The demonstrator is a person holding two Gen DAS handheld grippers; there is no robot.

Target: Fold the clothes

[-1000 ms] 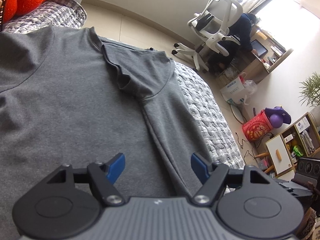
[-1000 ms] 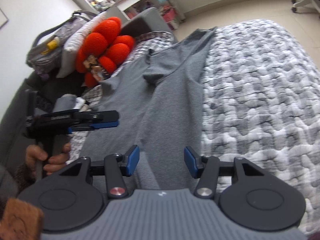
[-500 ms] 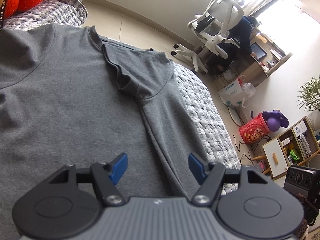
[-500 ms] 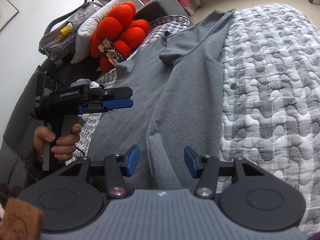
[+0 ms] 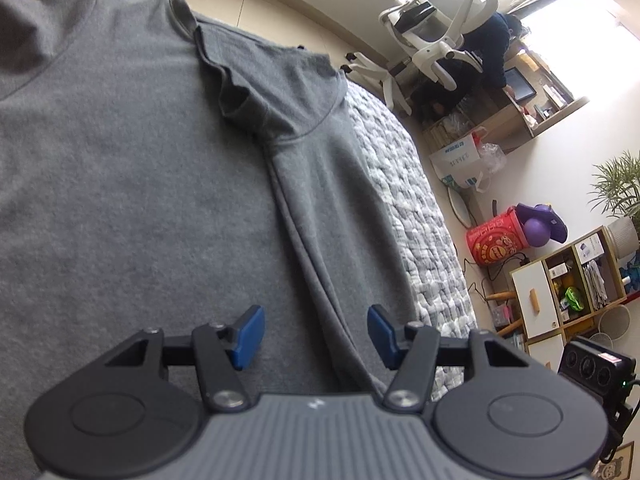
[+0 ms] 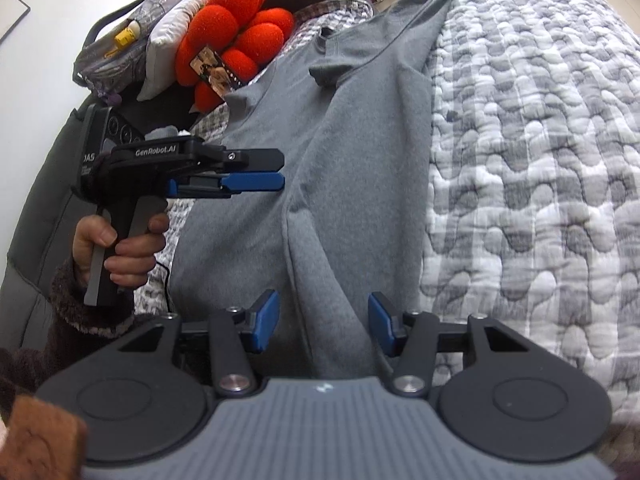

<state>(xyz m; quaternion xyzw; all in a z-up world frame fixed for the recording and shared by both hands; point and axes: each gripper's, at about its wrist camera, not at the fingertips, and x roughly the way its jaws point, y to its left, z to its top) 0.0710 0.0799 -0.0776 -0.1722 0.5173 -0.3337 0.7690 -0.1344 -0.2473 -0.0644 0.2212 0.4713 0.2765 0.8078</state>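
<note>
On the quilted bed cover (image 5: 404, 184), L wrist view: grey T-shirt (image 5: 120, 168) spread flat, collar at far end, one sleeve folded in over the chest. L gripper (image 5: 316, 334) hovers over the hem end; blue pads (image 5: 250, 336) apart, jaws closing, nothing pinched. Shirt's folded side edge runs between the pads, fabric below them, no contact seen. White office chair (image 5: 432, 28) and red bin (image 5: 498, 240) on floor beyond the bed.

R wrist view: R gripper (image 6: 323, 326) over same shirt (image 6: 340, 184) near its hem, pads held apart, not clamped on anything; long fold ridge lies betw. them, underneath. L gripper (image 6: 256, 172) to the left, side-on, held by a hand (image 6: 120, 248) above shirt's other edge. Orange plush (image 6: 236, 36) past the collar.
</note>
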